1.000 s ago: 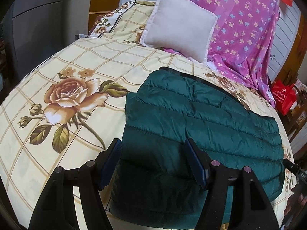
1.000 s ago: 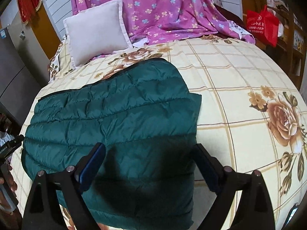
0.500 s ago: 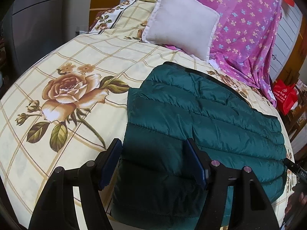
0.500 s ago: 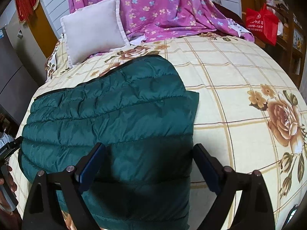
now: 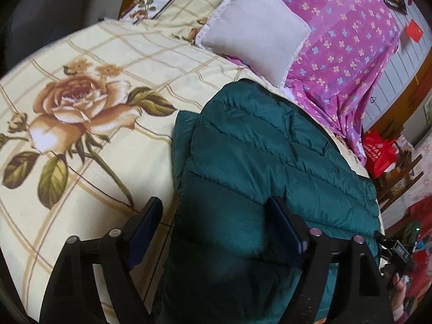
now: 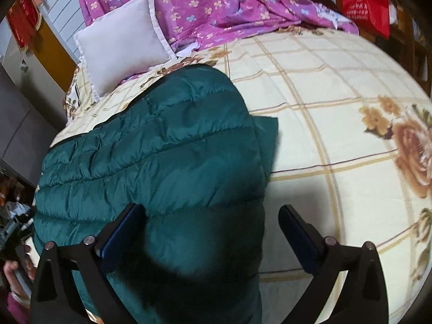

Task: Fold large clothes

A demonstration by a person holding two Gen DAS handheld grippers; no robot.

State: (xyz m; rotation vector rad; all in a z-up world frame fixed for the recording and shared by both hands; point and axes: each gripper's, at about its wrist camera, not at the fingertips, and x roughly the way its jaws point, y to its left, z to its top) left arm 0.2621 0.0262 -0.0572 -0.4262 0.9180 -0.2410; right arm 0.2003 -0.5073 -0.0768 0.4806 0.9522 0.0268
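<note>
A dark green quilted down jacket point(image 5: 270, 162) lies folded flat on the bed, its near edge at the bed's front. It also shows in the right wrist view point(image 6: 162, 156). My left gripper point(image 5: 216, 216) is open, its jaws wide apart, hovering over the jacket's left near corner. My right gripper point(image 6: 213, 221) is open, hovering over the jacket's right near corner. Neither holds any cloth. A lower layer of the jacket sticks out at each side edge.
The bed has a cream checked sheet with rose prints point(image 5: 81, 108) point(image 6: 337, 108). A grey pillow point(image 5: 256, 24) point(image 6: 121, 40) and a pink flowered cloth point(image 5: 343, 40) point(image 6: 216, 5) lie at the head. A red bag point(image 5: 378, 154) point(image 6: 364, 2) sits beside the bed.
Both grippers have moved forward and lower toward the jacket, which now looks larger. The jaws stayed open. The jacket has not moved.
</note>
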